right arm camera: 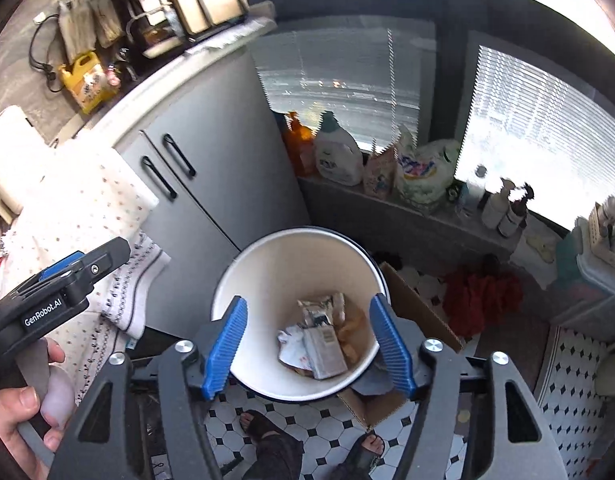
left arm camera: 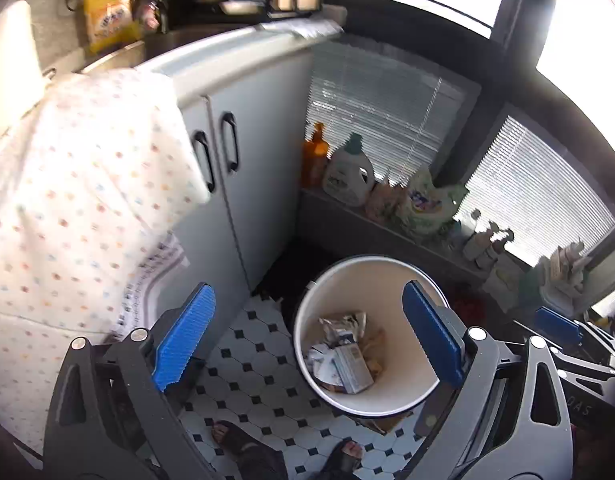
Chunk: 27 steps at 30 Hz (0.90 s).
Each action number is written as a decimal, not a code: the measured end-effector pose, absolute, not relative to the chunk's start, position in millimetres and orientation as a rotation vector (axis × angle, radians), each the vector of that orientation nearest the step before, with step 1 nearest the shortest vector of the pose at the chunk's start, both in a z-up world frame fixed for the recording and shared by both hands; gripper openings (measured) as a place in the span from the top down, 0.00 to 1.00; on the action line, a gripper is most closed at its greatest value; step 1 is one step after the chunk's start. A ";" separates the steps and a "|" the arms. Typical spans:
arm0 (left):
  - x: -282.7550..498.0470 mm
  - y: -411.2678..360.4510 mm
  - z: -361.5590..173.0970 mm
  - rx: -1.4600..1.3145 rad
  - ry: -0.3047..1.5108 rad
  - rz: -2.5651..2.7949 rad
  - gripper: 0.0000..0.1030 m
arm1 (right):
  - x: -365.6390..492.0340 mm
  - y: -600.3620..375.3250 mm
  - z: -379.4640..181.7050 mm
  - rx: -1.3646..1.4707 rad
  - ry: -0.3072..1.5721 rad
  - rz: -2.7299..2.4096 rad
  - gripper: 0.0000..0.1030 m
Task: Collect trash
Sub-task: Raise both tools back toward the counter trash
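Note:
A round white trash bin (left arm camera: 387, 280) stands on the tiled floor beside a grey cabinet; it also shows in the right wrist view (right arm camera: 283, 256). Crumpled paper and packet trash (left arm camera: 345, 354) lies at its bottom, also seen in the right wrist view (right arm camera: 321, 340). My left gripper (left arm camera: 307, 340) is open and empty, held above the bin. My right gripper (right arm camera: 307, 344) is open and empty, also above the bin. The left gripper's body shows at the left of the right wrist view (right arm camera: 63, 292), and the right gripper's body shows at the right of the left wrist view (left arm camera: 567, 336).
A grey two-door cabinet (left arm camera: 243, 168) stands left of the bin. A spotted cloth (left arm camera: 75, 200) hangs over a table at the left. A ledge (left arm camera: 387, 220) with detergent bottles (left arm camera: 349, 172) runs under blinded windows. A cardboard piece (right arm camera: 411, 304) lies under the bin. Sandalled feet (right arm camera: 267, 432) stand below.

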<state>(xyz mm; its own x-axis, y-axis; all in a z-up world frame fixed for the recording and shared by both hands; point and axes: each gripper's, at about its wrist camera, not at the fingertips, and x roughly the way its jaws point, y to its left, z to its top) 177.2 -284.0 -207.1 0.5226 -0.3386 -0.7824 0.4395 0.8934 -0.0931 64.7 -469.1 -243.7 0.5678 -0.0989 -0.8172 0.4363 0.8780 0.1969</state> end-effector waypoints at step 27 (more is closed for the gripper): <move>186.6 -77.6 -51.0 -0.084 0.620 -0.064 0.06 | 169.0 -316.3 -85.6 0.195 0.689 0.046 0.08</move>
<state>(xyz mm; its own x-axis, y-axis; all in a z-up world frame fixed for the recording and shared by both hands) 186.6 -77.6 -51.0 0.8121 -0.0856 -0.5772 0.0350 0.9946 -0.0982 169.0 -316.3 -85.6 0.7718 0.1066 -0.6268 0.0221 0.9808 0.1939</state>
